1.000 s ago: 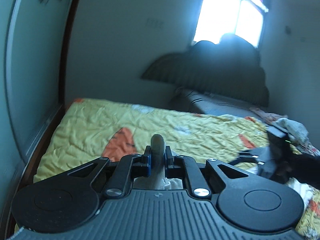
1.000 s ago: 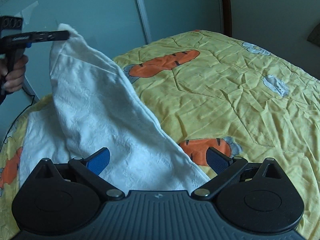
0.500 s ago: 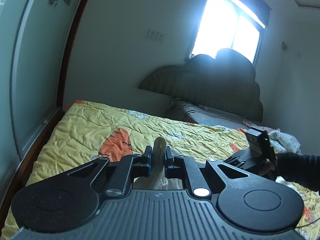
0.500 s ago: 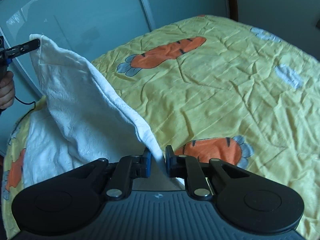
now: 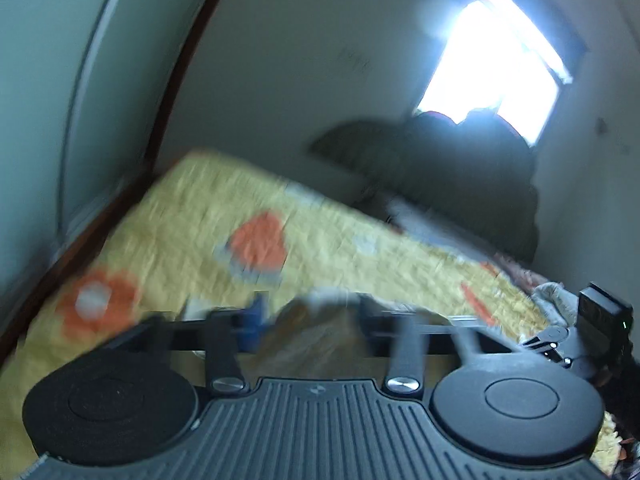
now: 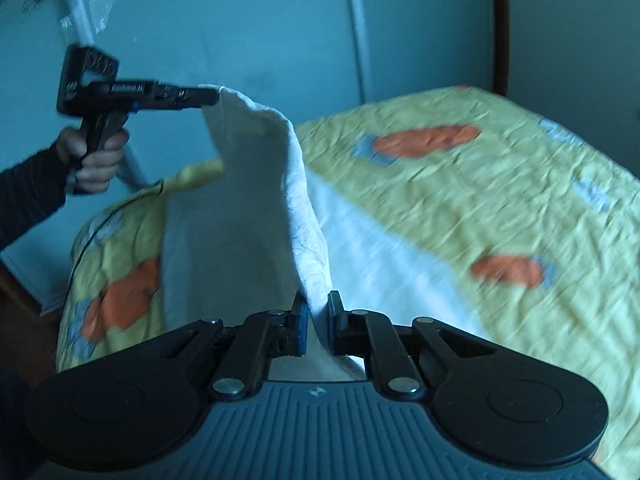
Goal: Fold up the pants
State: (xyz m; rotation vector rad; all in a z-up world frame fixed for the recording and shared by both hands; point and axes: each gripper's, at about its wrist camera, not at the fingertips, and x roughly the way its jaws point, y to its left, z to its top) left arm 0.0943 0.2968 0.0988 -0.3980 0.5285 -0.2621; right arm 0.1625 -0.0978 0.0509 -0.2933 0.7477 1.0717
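Pants [image 6: 276,200] hang over yellow carrot-print bedspread [image 6: 500,200]; right fingers [image 6: 318,322] pinch them, left fingers [image 5: 308,320] opening around cloth.

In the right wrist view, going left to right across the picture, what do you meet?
Dark sleeve → hand on a handle → left gripper at the top corner of the white pants, jaws opening → right gripper shut on the pants → yellow bedspread with orange carrots.

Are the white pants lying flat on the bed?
No. The white pants are partly lifted, pinched by the right gripper, tented above the yellow quilt.
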